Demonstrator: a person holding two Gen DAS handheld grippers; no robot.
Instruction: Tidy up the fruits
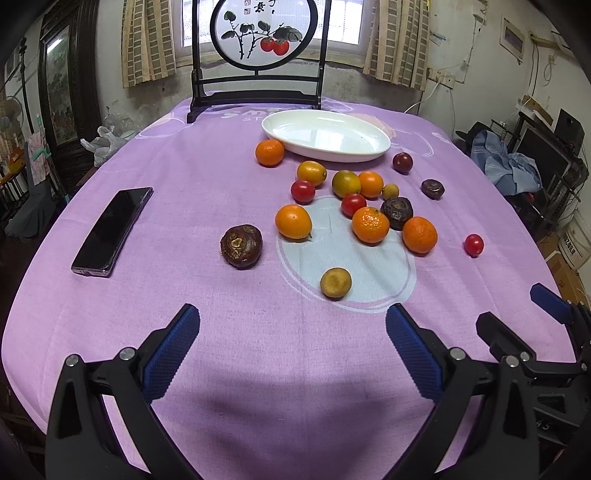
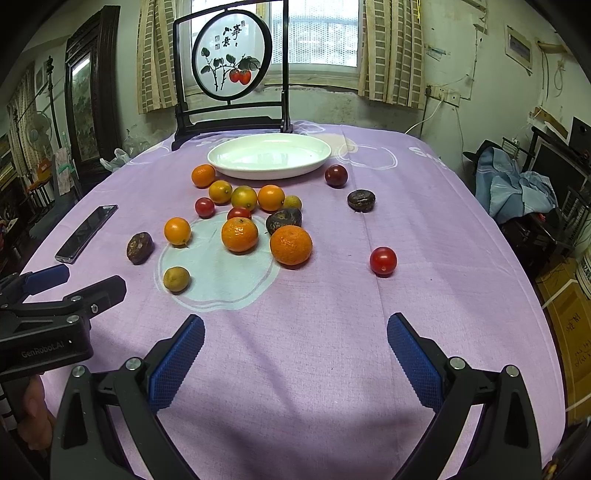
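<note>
Several fruits lie loose on the purple tablecloth (image 1: 184, 295): oranges (image 1: 370, 225) (image 2: 291, 245), small red tomatoes (image 1: 474, 244) (image 2: 383, 261), dark brown fruits (image 1: 241, 246) (image 2: 140, 247) and a small yellow-brown fruit (image 1: 335, 283) (image 2: 176, 279). An empty white oval plate (image 1: 327, 134) (image 2: 269, 155) sits behind them. My left gripper (image 1: 291, 325) is open and empty, near the table's front edge, short of the yellow-brown fruit. My right gripper (image 2: 295, 332) is open and empty, in front of the fruits. Each gripper shows in the other's view (image 1: 517, 321) (image 2: 74, 284).
A black phone (image 1: 112, 230) (image 2: 86, 232) lies at the left of the table. A dark wooden stand with a round persimmon painting (image 1: 258, 33) (image 2: 231, 62) stands at the back behind the plate. Clutter and clothes (image 2: 513, 188) are off the right side.
</note>
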